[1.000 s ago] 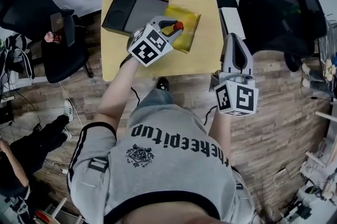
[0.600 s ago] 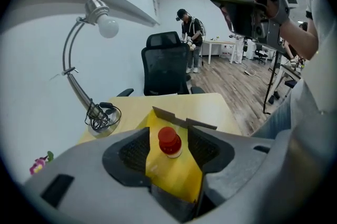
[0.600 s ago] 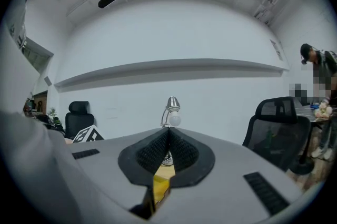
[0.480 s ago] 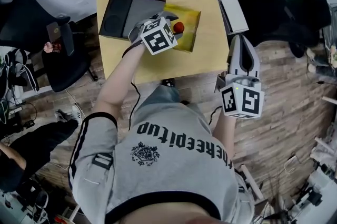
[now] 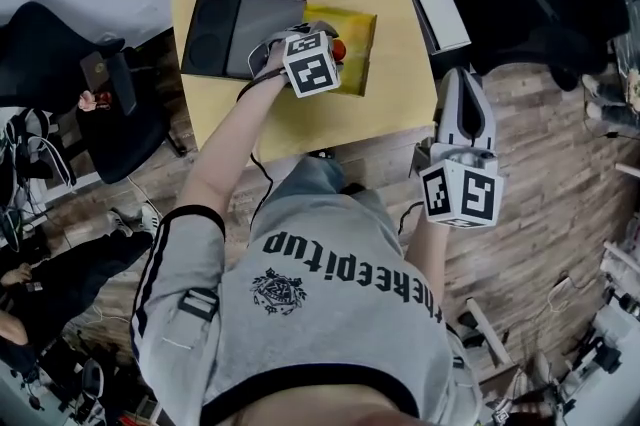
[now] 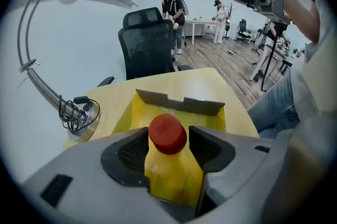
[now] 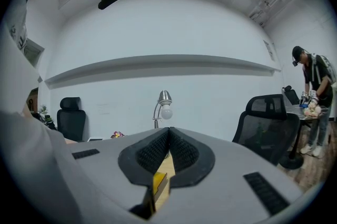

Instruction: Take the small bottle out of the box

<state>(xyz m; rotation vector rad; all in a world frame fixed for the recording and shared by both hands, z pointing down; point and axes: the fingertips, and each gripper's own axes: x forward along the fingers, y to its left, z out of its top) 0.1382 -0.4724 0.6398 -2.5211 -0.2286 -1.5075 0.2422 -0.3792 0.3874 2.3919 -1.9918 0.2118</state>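
1. Bottle [image 6: 171, 178] position first: the small yellow bottle stands upright inside the yellow box [image 6: 128, 112], directly between the jaws of the left gripper [image 6: 167, 131]. Its red cap [image 6: 167, 134] is about level with the far ends of the pads.
2. The left gripper's jaws have just been opening and now stand spread wide. One pad sits on each side of the bottle's neck and shoulders, and neither appears to press on it.
3. The right gripper [image 7: 168, 132] has its jaws pressed together on nothing. It is held level beyond the near edge of the table [image 5: 300, 129], well apart from the box.
4. The step in hand looks like settling over the bottle and closing on it. The cap seems a little nearer the right-hand pad, so centre the tool first. Both pads should then meet the bottle together rather than tipping it.
5. Aim the pads at the body below the cap, since the round cap would likely slip.
6. Close steadily and only firmly enough to hold. The bottle looks like thin plastic that could buckle.
7. Then lift straight up along the bottle's axis and clear the grey flap [image 6: 181, 104] just ahead of the jaws. The light box may drag along, and the idle right gripper could steady its rim.
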